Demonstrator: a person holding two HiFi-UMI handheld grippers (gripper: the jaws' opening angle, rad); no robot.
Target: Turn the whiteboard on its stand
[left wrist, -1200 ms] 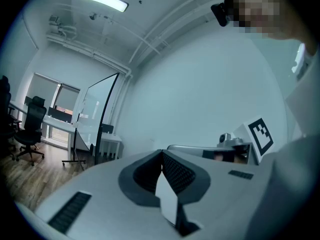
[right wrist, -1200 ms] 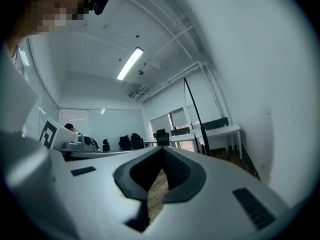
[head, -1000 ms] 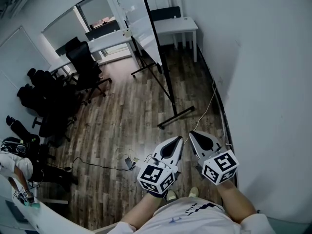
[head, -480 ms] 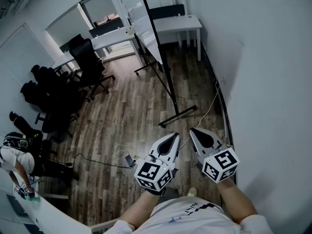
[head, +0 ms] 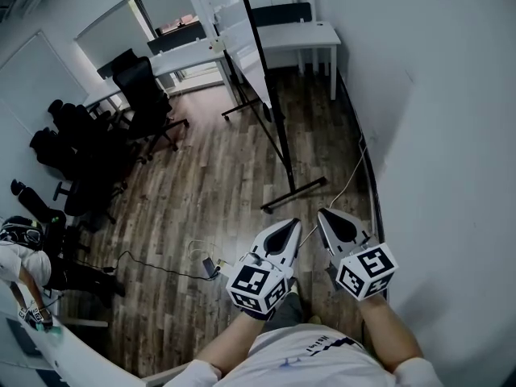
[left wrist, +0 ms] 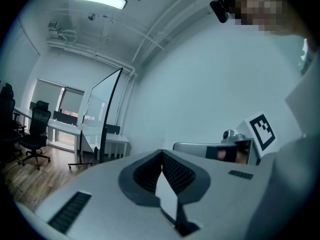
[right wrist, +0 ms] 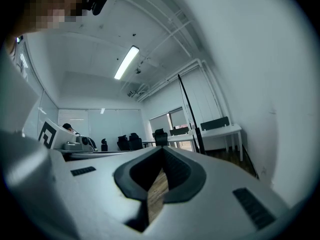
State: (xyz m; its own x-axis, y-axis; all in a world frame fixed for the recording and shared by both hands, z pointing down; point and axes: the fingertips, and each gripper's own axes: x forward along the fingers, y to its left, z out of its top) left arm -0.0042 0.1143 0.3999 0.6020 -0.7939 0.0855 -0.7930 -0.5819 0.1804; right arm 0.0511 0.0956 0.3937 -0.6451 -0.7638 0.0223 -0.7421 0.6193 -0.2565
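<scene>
The whiteboard (head: 242,43) stands edge-on on its black stand (head: 278,139) ahead of me, its foot bar (head: 293,193) lying across the wood floor. In the left gripper view the whiteboard (left wrist: 102,111) shows at mid left; in the right gripper view only its black frame edge (right wrist: 189,111) appears. My left gripper (head: 295,223) and right gripper (head: 321,214) are held side by side close to my body, well short of the stand. Both are shut with nothing between the jaws, as the left gripper (left wrist: 161,151) and right gripper (right wrist: 162,148) views show.
A white wall (head: 435,119) runs close along my right. A white table (head: 302,39) stands behind the board, with black office chairs (head: 105,143) and desks at the left. A cable and small device (head: 211,266) lie on the floor near my feet. A person (head: 20,256) is at far left.
My view has shifted slightly forward; the stand's foot sits a little nearer the grippers. Both grippers stay shut and side by side.
</scene>
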